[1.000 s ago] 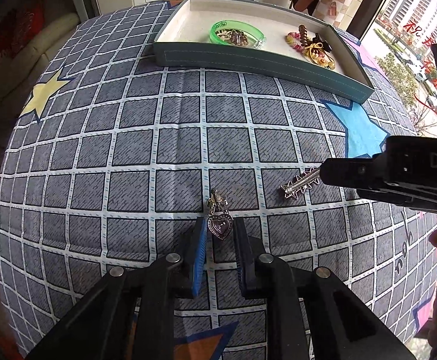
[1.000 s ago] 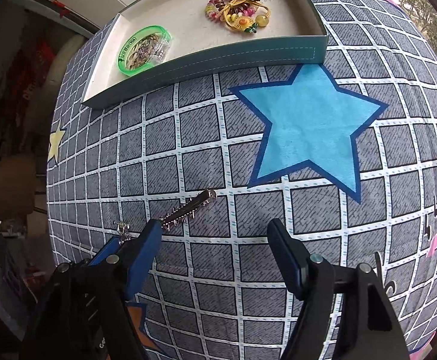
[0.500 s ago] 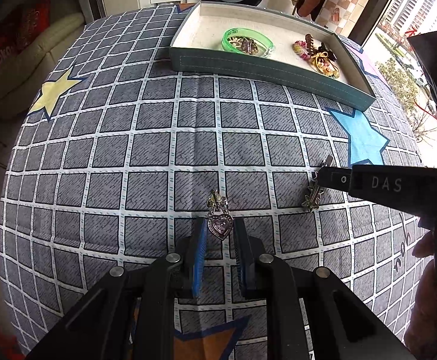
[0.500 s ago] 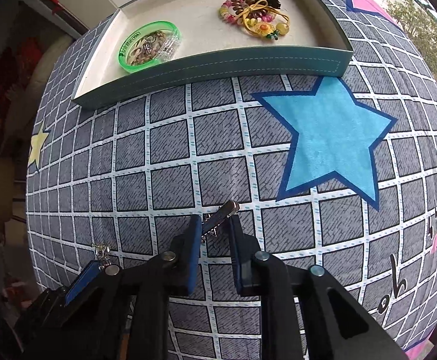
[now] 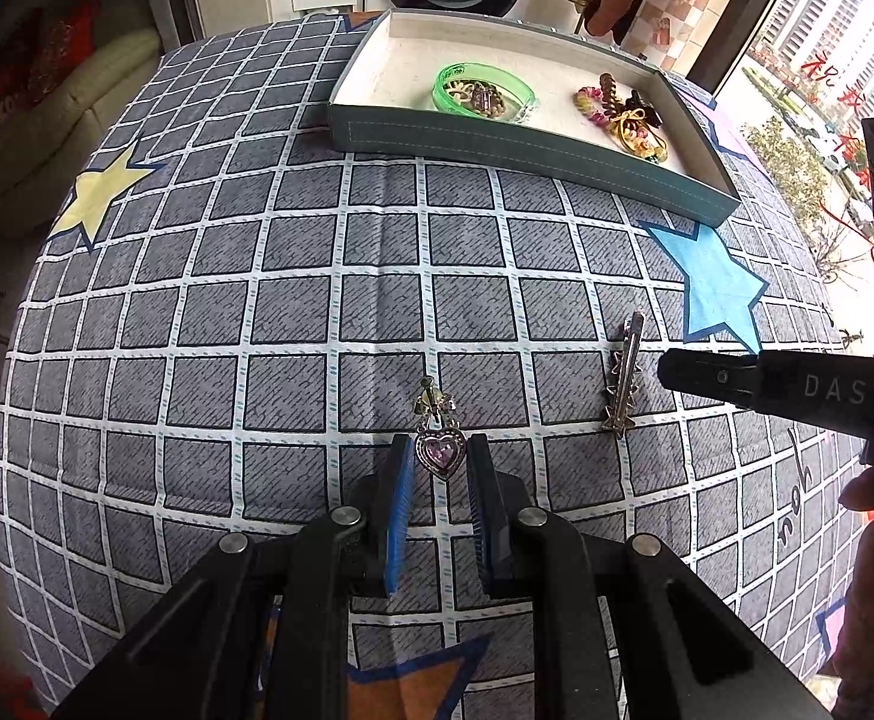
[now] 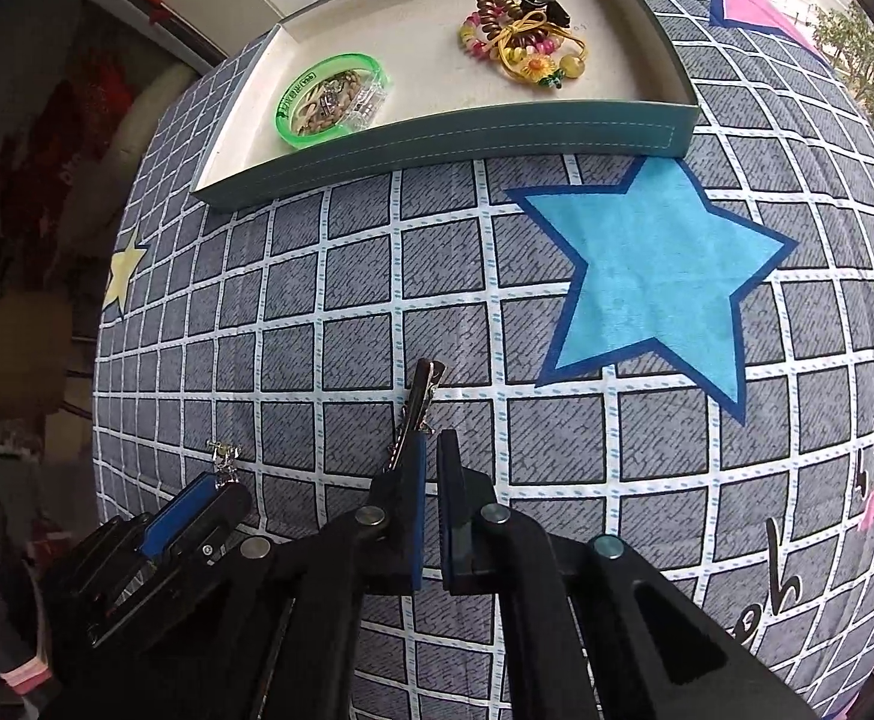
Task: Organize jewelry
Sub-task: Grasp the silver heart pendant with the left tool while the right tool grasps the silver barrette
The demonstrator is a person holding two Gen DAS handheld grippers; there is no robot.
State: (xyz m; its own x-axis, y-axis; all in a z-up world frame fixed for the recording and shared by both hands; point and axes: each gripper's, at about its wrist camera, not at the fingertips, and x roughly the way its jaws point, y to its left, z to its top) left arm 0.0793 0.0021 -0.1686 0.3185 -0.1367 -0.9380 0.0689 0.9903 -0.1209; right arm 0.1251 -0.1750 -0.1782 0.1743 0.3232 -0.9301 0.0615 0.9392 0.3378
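Grey checked cloth (image 5: 293, 300) spread across frame, bare squares left of centre. Tray (image 5: 497, 144) set upper right, bangle (image 5: 482, 93) and hair ties (image 5: 620, 114) inside. Heart pendant (image 5: 440, 450) pinched lower centre by left gripper (image 5: 436, 468). Hair clip (image 6: 416, 408), long axis near vertical, clamped beside left finger of right gripper (image 6: 431, 480); grip uncertain.

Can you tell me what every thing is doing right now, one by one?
heart pendant: between the left gripper's fingers, pinched
silver hair clip: beside the nearly shut right gripper, grip unclear
tray: open, on the cloth
green bangle: lying in tray, small pieces inside
hair ties: piled in tray
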